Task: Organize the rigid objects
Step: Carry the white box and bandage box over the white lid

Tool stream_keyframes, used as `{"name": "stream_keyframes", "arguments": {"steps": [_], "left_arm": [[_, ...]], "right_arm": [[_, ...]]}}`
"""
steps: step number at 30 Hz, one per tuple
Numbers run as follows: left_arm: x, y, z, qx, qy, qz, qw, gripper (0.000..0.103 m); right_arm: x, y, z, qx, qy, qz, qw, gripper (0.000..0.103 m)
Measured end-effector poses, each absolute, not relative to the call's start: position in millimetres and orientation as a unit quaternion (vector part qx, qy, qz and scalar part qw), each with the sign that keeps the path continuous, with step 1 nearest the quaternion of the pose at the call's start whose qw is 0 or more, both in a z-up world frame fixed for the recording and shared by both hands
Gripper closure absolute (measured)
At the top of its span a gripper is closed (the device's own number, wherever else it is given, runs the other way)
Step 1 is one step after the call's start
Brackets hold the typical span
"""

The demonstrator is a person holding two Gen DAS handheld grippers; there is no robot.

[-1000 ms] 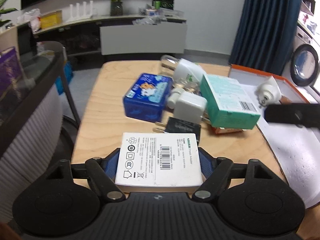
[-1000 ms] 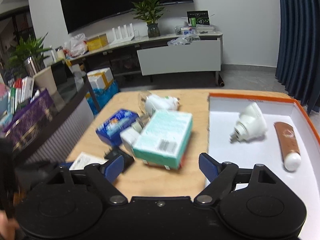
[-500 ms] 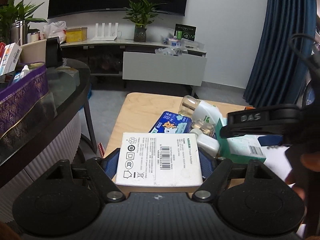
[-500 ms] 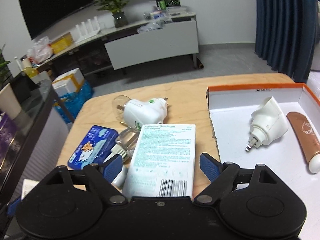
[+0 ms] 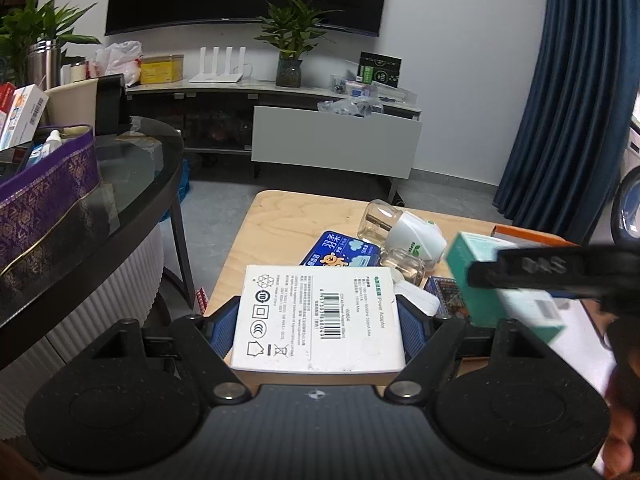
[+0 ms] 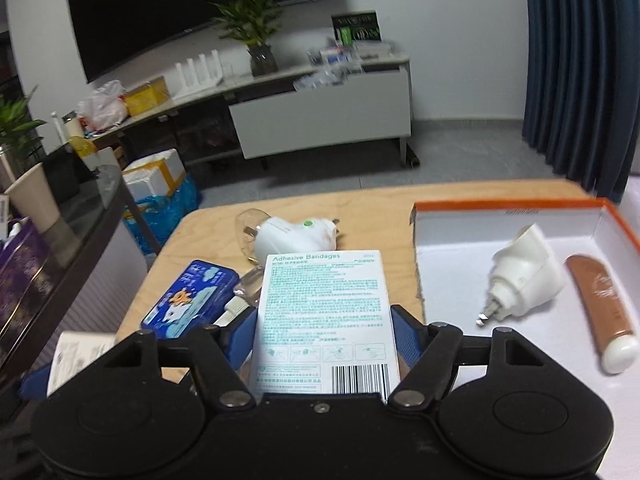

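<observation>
On the tabletop (image 6: 208, 216) sits the orange-rimmed tray (image 6: 500, 204). The right hand-held gripper (image 6: 324, 330), jaws closing, now clamps the bandage box (image 6: 324, 312), long axis pointing away; a second ago it lay loose. The left hand-held gripper (image 5: 318, 320) still grips the white adapter box (image 5: 316, 316), raised above the tabletop.

bare white floor at the orange box's (image 6: 520, 204) left; plug (image 6: 524, 276), tube (image 6: 600, 304) crowd its right.
</observation>
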State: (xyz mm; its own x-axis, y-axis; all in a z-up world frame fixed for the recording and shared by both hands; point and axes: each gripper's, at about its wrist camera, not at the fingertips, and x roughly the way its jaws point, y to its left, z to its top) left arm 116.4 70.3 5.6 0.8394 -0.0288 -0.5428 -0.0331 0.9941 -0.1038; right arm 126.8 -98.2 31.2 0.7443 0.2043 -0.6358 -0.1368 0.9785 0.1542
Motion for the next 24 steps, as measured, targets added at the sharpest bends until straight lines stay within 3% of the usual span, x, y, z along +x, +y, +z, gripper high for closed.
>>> {"name": "stream_keyframes", "arguments": {"steps": [24], "left_arm": [[71.9,-0.9,42.9,-0.03,0.278,-0.006,0.96,0.024]], "right_arm": [[31.2,-176.7,60.8,0.037,0.325,0.063,0.943,0.019]]}}
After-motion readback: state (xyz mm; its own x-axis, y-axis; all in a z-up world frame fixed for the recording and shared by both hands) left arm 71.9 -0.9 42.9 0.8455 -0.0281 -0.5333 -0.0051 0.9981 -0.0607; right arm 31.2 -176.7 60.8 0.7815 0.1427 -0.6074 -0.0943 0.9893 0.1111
